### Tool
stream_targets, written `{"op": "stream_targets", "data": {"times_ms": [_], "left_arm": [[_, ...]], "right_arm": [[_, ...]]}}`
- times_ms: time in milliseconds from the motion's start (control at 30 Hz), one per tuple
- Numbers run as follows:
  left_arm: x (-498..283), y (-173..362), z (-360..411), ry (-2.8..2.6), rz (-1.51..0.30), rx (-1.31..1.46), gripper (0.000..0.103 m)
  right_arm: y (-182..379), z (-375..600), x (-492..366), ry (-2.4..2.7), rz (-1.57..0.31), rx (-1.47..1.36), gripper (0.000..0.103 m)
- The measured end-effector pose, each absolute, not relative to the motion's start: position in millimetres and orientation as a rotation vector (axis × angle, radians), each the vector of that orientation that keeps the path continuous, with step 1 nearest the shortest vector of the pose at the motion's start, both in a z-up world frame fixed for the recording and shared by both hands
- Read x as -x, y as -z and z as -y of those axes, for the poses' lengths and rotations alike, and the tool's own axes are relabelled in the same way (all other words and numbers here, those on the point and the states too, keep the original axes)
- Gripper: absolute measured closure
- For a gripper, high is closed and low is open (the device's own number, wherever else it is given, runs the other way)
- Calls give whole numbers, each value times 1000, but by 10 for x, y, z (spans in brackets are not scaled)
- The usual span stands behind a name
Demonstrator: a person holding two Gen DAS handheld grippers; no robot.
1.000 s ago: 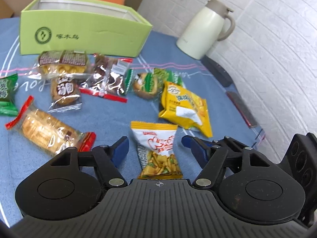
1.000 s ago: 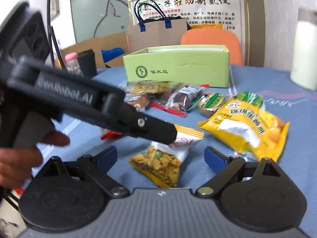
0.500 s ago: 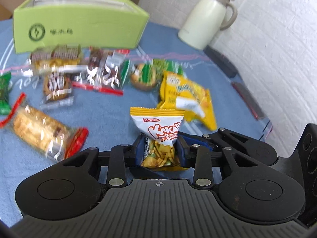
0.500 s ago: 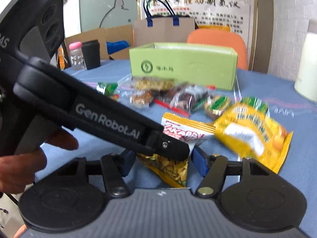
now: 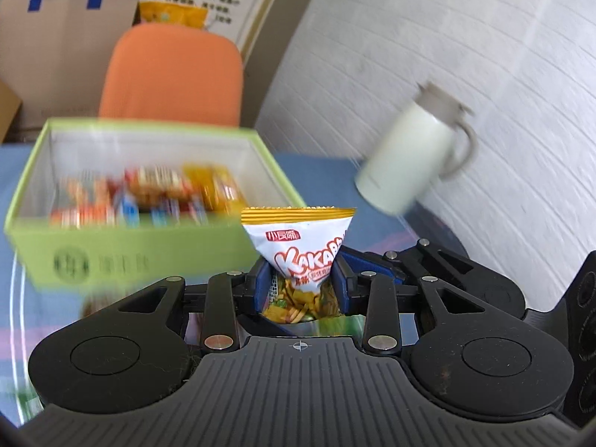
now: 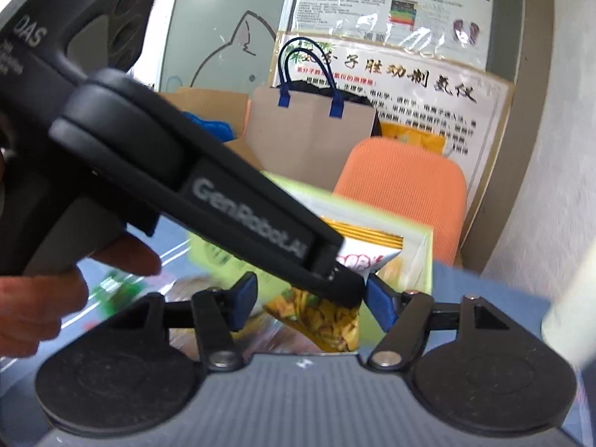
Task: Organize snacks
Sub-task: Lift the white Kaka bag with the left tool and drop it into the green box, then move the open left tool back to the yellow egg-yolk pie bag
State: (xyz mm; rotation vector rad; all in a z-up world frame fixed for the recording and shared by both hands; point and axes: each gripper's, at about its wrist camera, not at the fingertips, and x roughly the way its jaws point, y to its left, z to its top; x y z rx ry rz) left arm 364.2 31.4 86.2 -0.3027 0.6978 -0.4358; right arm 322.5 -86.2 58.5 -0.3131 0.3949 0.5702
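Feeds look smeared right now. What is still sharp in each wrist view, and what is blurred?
Left wrist view: the Kakaba snack packet pinched in the left gripper is sharp; the green box and white jug are motion-blurred. Right wrist view: the wall posters and orange chair read fairly clearly; the box and packet behind the left gripper's arm smear.

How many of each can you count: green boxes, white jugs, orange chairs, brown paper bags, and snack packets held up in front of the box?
green box: 1
white jug: 1
orange chair: 1
brown paper bag: 1
snack packet: 1
Total: 5
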Motion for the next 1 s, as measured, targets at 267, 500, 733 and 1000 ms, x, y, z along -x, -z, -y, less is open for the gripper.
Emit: {"op": "stream_targets", "data": {"times_ms": [267, 500, 733, 1000], "left_arm": [[-4669, -670, -407, 334, -747, 277, 91], [-4706, -624, -556, 287, -697, 294, 59], [-3921, -704, -709, 314, -630, 285, 43], [-3059, -392, -657, 402, -689, 399, 38]], "right_arm": [[-380, 781, -4270, -630, -488, 273, 31], [-441, 954, -4187, -614, -441, 274, 13], [-405, 1669, -3244, -564, -487, 237, 10], [149, 2027, -2606, -512, -671, 58, 9]]}}
